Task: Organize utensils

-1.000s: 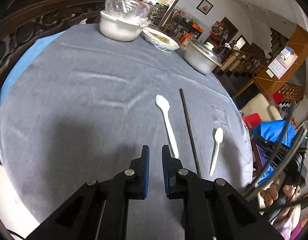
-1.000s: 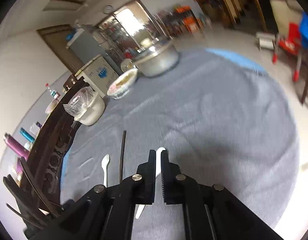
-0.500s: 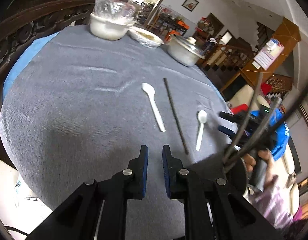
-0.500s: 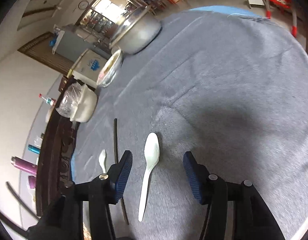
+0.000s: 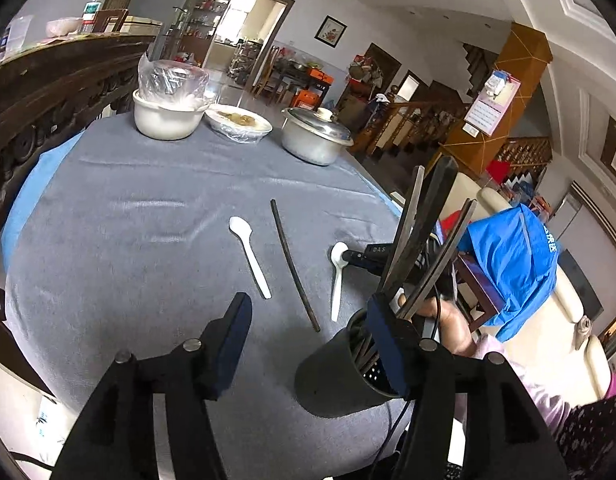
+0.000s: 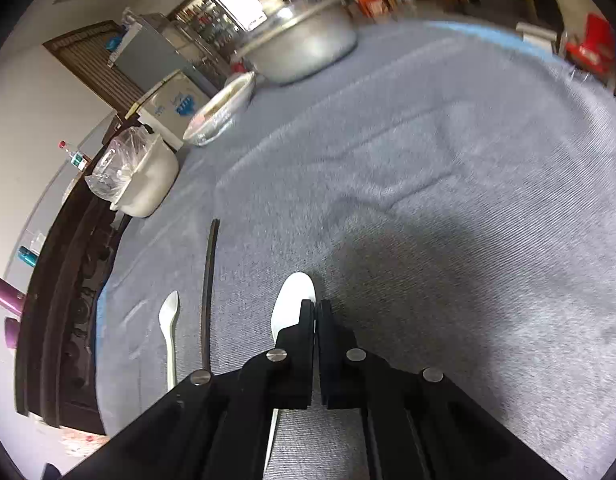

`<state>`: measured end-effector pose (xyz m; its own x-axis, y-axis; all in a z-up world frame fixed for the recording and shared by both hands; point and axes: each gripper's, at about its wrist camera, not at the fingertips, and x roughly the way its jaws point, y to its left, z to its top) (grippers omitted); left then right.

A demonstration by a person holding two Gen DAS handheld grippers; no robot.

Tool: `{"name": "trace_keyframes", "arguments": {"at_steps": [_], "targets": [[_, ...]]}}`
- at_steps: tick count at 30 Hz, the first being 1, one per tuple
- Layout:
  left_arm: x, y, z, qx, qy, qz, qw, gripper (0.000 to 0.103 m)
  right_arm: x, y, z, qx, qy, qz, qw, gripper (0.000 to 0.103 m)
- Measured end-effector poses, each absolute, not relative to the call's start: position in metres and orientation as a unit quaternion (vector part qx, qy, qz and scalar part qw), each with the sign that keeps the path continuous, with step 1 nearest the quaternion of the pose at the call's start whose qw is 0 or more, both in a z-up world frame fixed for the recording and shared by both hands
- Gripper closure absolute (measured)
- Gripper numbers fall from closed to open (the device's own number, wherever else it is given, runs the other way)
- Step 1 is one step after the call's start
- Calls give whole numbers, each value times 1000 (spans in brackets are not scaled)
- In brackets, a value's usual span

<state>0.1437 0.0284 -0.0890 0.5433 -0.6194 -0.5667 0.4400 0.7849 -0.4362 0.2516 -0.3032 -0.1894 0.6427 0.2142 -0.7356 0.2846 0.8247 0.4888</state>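
Two white spoons and a dark chopstick [image 5: 292,268] lie on the grey tablecloth [image 5: 128,240]. My right gripper [image 6: 316,308] is shut, its tips meeting on the right rim of the nearer white spoon [image 6: 290,300], which still lies flat; its handle runs under the left finger. The left wrist view shows that gripper [image 5: 354,257] at this spoon [image 5: 337,284]. The other spoon [image 5: 250,256] sits left of the chopstick. My left gripper [image 5: 310,320] hovers above the cloth, jaws opening. A black utensil holder [image 5: 336,368] with several utensils stands by its right finger, untouched.
A white pot [image 5: 166,118] under a plastic bag, a wrapped bowl [image 5: 238,122] and a lidded metal pot [image 5: 316,140] stand at the far edge. Dark carved wood [image 5: 48,92] borders the left. A hand [image 5: 448,320] and a blue-draped chair [image 5: 512,264] are at the right.
My left gripper rose, pulled back and opened wide, bringing the black holder into view. My right gripper opened over the spoon, dropped lower and shut at its bowl.
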Motion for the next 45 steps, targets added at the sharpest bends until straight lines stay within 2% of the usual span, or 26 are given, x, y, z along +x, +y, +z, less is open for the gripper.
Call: {"name": "trace_keyframes", "arguments": {"at_steps": [8,17,27,32,40,45], "targets": [[136,25,-94,-111,386,-282,871,42,205,-327,-152,298,356,-42,885,101],[122,22,-99,-108,406,-257,870,42,126,-344,-65,279,238,-52,929,101],[109,19,-103,-103,416,-247,869,42,57,-281,14,200,91,6,975,101],[107,19,-104,-102,418,-245,869,42,57,-224,15,130,65,38,989,101],[109,28,-110,-103,424,-232,869,42,76,-153,-22,27,90,63,994,101],[110,33,-109,-91,421,-206,879,42,79,-144,-34,4,100,64,993,101]]}}
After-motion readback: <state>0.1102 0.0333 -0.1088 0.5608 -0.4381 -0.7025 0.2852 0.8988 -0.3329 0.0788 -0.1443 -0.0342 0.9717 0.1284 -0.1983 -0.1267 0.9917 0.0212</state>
